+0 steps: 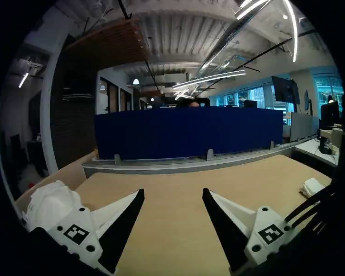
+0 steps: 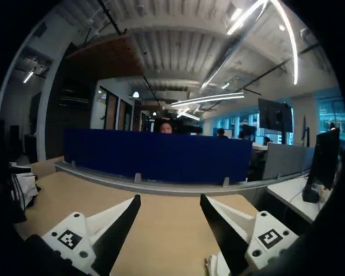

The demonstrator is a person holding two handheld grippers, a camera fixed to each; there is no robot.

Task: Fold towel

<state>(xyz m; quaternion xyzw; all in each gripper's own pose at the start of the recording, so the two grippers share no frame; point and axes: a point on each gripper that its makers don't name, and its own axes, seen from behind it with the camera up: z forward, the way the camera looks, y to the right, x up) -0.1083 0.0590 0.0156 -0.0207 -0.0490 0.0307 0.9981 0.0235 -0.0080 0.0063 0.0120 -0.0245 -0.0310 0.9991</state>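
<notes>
A crumpled white towel lies on the wooden table just left of my left gripper, beside its left finger. The left gripper is open above the bare tabletop with nothing between its fingers. A small folded white cloth rests near the table's right edge. My right gripper is also open and holds nothing. Below its right finger a bit of white cloth peeks out, mostly hidden. Another white cloth sits at the far left of the table, behind dark cables.
A blue partition on a grey rail closes off the table's far side; a person's head shows above the partition. A side desk with a dark monitor stands to the right. Dark cables cross the right edge.
</notes>
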